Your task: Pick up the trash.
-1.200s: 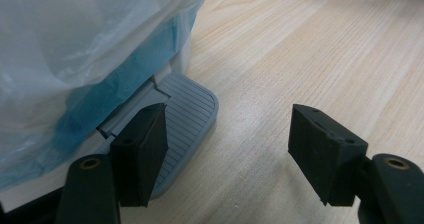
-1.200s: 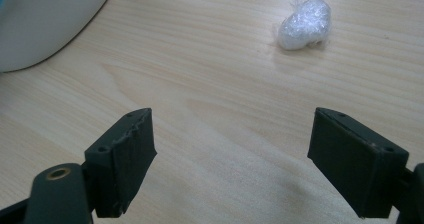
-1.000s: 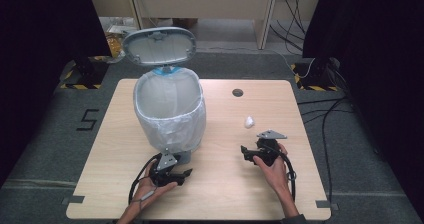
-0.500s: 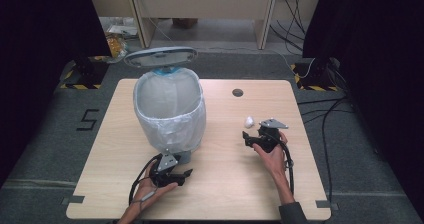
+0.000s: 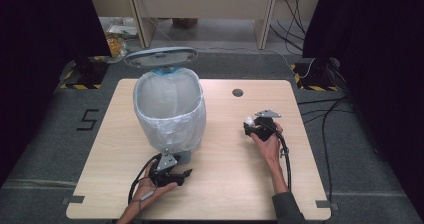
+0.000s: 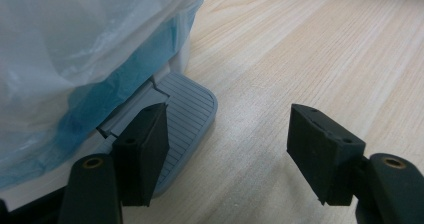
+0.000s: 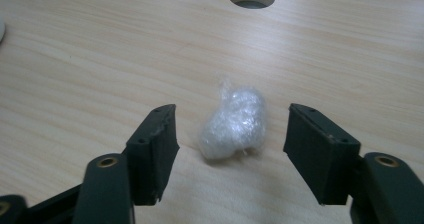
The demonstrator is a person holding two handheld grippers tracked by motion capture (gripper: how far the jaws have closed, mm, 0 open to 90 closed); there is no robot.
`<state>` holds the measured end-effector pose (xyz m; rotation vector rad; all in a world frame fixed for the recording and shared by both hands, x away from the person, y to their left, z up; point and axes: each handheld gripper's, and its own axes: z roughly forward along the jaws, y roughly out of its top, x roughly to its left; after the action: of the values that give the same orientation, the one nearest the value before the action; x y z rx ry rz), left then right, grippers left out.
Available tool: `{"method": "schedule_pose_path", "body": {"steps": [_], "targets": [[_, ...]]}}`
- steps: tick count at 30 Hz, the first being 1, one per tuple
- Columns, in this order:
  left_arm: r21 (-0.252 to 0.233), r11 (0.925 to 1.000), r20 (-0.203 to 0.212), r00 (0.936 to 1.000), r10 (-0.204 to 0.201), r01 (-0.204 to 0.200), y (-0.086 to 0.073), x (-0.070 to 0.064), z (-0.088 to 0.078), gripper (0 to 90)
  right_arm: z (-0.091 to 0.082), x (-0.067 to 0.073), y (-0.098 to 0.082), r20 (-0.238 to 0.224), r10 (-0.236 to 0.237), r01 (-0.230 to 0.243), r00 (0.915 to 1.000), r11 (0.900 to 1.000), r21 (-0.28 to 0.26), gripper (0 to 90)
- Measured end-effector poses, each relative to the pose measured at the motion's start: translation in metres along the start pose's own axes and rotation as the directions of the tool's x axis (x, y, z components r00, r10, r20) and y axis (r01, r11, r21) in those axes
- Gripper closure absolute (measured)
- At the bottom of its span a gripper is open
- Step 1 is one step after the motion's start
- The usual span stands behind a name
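Note:
A grey pedal bin (image 5: 170,111) with a white liner stands left of centre on the wooden table (image 5: 225,184); its lid (image 5: 161,57) hovers raised behind the rim. My left gripper (image 5: 181,176) lies low at the bin's foot, open. In the left gripper view its left jaw is over the ribbed grey pedal (image 6: 186,108), and the left gripper (image 6: 227,151) holds nothing. A small crumpled wad of clear plastic (image 7: 234,123) lies on the table between the jaws of my open right gripper (image 7: 232,151). In the high view the wad (image 5: 248,119) is at the tip of the right gripper (image 5: 251,127).
A round cable hole (image 5: 237,92) is in the table behind the right gripper. Cables (image 5: 330,119) trail off the table's right side over the dark floor. Bare wood lies between the two hands.
My right gripper has moved forward until its open jaws straddle the wad. The bin's lid has tipped from steeply upright to nearly flat. The left gripper has stayed by the pedal.

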<state>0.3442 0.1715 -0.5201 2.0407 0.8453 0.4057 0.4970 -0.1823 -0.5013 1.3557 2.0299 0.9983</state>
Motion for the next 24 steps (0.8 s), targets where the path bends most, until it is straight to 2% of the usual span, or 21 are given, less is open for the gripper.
{"method": "schedule_pose_path", "body": {"steps": [1, 3, 6, 7, 8, 10, 12, 15, 17, 19, 24], "targets": [[-0.001, 1.0, 0.001, 1.0, -0.001, 0.001, 0.0, 0.0, 0.0, 32.6, 0.002, 0.001, 0.003, 0.0, -0.005, 0.005, 1.0, 1.0, 0.011, 39.1], [-0.001, 1.0, 0.0, 1.0, 0.0, 0.0, 0.0, 0.0, 0.0, 32.5, 0.005, 0.002, 0.007, 0.022, -0.012, 0.012, 0.9997, 1.0, -0.003, 43.9], [-0.001, 1.0, -0.004, 1.0, 0.005, -0.005, 0.0, -0.001, 0.0, 32.5, 0.013, 0.004, 0.011, 0.019, -0.019, 0.018, 0.9996, 0.999, 0.032, 44.8], [-0.001, 1.0, -0.004, 1.0, 0.005, -0.005, 0.0, -0.001, 0.0, 32.5, 0.019, 0.005, 0.011, 0.027, -0.02, 0.019, 0.9994, 0.998, 0.058, 47.1], [-0.001, 1.0, -0.003, 1.0, 0.004, -0.004, 0.0, -0.001, 0.0, 32.5, 0.019, 0.005, 0.011, 0.027, -0.02, 0.019, 0.9994, 0.998, 0.058, 47.1], [-0.001, 1.0, -0.003, 1.0, 0.006, -0.006, 0.0, -0.001, 0.0, 32.5, 0.026, 0.005, 0.008, 0.044, -0.019, 0.015, 0.9989, 0.995, 0.1, 51.8], [0.002, 1.0, -0.002, 1.0, 0.009, -0.009, 0.0, -0.001, 0.0, 32.5, 0.027, 0.005, 0.008, 0.036, -0.006, 0.003, 0.9993, 0.996, 0.092, 53.1], [0.0, 0.9999, -0.003, 0.9999, 0.01, -0.01, 0.0, -0.001, 0.0, 32.5, 0.025, 0.006, 0.008, 0.038, -0.03, 0.026, 0.9988, 0.996, 0.091, 55.0], [-0.001, 1.0, -0.002, 1.0, 0.008, -0.008, 0.0, -0.001, 0.0, 32.5, 0.022, 0.006, 0.008, 0.028, -0.015, 0.013, 0.9995, 0.997, 0.08, 55.4], [0.0, 1.0, -0.002, 1.0, 0.009, -0.009, 0.0, -0.001, 0.0, 32.5, 0.018, 0.006, 0.009, 0.018, -0.006, 0.005, 0.9998, 0.998, 0.065, 55.4], [0.0, 1.0, -0.001, 1.0, 0.008, -0.008, -0.001, -0.002, 0.0, 32.5, 0.004, 0.01, 0.015, 0.0, -0.027, 0.027, 0.9996, 0.999, 0.029, 55.6]]}}
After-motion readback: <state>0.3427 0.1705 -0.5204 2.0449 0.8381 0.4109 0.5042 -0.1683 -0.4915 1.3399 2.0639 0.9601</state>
